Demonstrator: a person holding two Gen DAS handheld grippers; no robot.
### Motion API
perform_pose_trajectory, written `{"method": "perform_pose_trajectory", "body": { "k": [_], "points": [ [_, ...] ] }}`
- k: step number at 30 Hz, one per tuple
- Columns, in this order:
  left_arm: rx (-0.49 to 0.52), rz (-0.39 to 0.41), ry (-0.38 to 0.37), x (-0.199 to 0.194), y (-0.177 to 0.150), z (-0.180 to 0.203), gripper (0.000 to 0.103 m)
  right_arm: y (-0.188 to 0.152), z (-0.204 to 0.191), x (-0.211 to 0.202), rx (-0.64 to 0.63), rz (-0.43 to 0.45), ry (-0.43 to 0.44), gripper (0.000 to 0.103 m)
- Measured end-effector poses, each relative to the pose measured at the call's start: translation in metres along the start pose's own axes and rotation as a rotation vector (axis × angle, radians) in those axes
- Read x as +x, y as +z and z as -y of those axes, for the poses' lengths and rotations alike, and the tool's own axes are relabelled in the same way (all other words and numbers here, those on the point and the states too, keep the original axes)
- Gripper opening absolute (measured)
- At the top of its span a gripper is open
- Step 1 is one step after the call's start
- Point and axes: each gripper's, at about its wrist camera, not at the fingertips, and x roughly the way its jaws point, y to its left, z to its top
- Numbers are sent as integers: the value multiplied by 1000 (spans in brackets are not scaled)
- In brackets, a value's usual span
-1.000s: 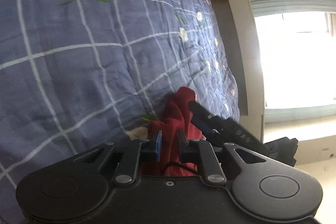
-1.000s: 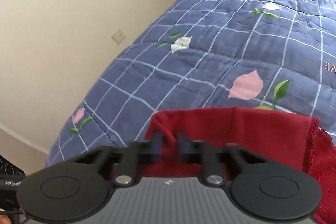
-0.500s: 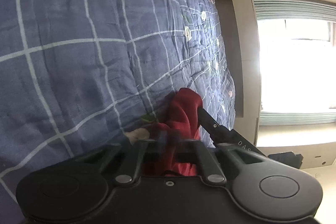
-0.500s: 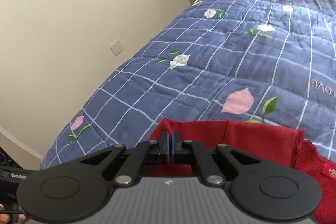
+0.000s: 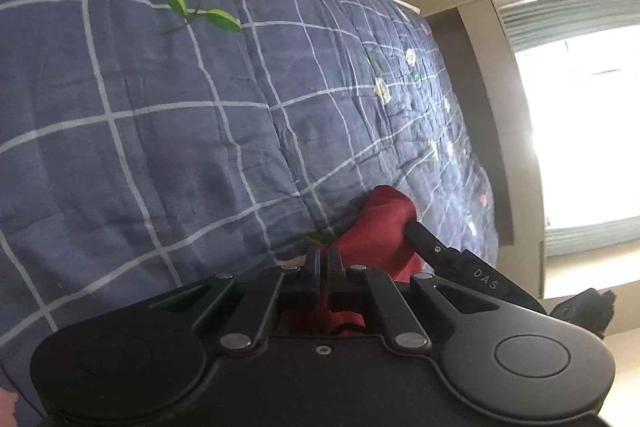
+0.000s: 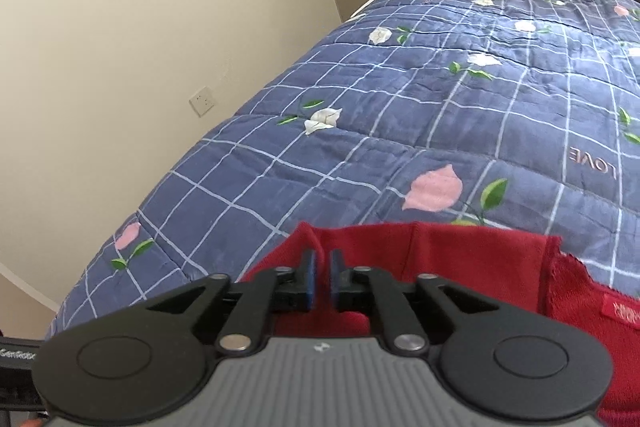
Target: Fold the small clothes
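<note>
A red garment [image 6: 460, 267] lies on the blue checked quilt [image 6: 360, 155], its label [image 6: 620, 315] at the right. My right gripper [image 6: 322, 275] hangs over the garment's left corner. Its jaws are opening: the blue pads [image 6: 309, 277] stand slightly apart, a raised fold of red cloth touches the left pad's tip, and nothing is pinched. In the left wrist view my left gripper [image 5: 322, 261] is shut, with a strip of the red garment [image 5: 376, 231] caught between its fingers. One of the right gripper's fingers [image 5: 432, 247] pokes into the cloth from the right.
The quilt [image 5: 160, 127] drops off at the bed's edge towards a bright window [image 5: 580, 127]. A black object [image 5: 588, 307] sits on the floor there. A cream wall with a socket [image 6: 202, 101] runs along the bed's other side.
The left jaws closed on the red cloth. The right jaws pinched together on the garment's corner, then parted again, and the right gripper lifted a little.
</note>
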Motion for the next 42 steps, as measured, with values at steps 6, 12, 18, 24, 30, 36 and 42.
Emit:
{"method": "perform_pose_trajectory", "body": {
  "k": [6,12,18,24,30,36,42],
  "points": [
    [62,-7,56,0,3,9,22,-35,29,-57,44,27,-53,63],
    [204,2,112,-10,-4,24,54,-104,56,-135,127,29,-238,79],
    [337,-39,230,7,-17,35,58,-170,98,-181,385,13,-353,83],
    [318,-44,277,13,-11,28,55,-191,114,-202,435,74,-364,85],
    [353,-22,287,-7,-21,35,81,-204,97,-228,432,96,-401,101],
    [456,-15,322,-45,-48,39,99,-240,75,-262,386,72,-440,103],
    [553,-15,365,-91,-92,32,102,-288,51,-300,407,41,-455,103]
  ]
}}
